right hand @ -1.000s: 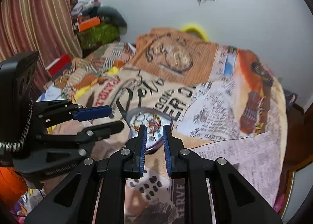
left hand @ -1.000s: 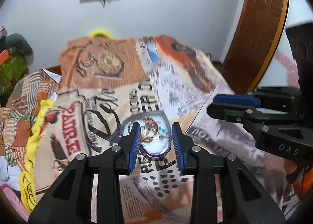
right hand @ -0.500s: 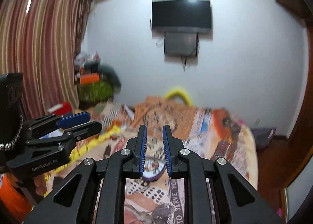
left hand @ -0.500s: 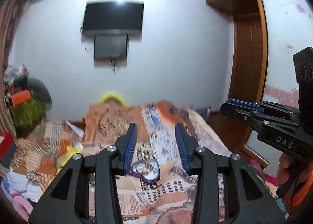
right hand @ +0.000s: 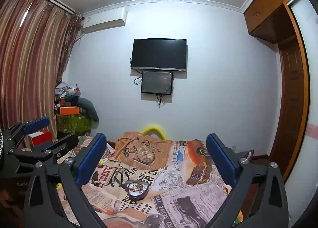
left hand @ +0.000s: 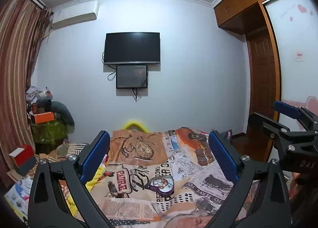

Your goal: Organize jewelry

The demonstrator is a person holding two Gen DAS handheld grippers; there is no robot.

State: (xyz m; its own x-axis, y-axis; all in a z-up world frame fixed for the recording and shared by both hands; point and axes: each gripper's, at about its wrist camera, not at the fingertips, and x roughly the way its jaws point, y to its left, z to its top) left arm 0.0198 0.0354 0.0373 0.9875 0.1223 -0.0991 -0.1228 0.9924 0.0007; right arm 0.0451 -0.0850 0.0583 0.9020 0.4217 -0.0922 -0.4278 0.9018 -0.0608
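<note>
A purple heart-shaped box (left hand: 162, 185) with jewelry inside lies on the printed bed cover (left hand: 190, 168). The right wrist view shows the same box (right hand: 136, 188) low between the fingers. My left gripper (left hand: 158, 135) hovers above and well back from the box, pointing about level, its jaws opening wide with nothing between them. My right gripper (right hand: 155, 137) is held the same way, its jaws also opening and nothing between them. Each gripper appears in the other's view: the right gripper (left hand: 274, 116) at the right edge, the left gripper (right hand: 51, 133) at the left edge.
The bed fills the lower middle. A television (left hand: 132, 48) hangs on the far wall. Striped curtains (right hand: 29, 64) and a pile of boxes and clothes (left hand: 45, 116) stand at the left, a wooden wardrobe (left hand: 262, 96) at the right.
Both grippers lifted away from the heart box and tilted up from the bed to face the wall. Their jaws went from narrow to wide apart.
</note>
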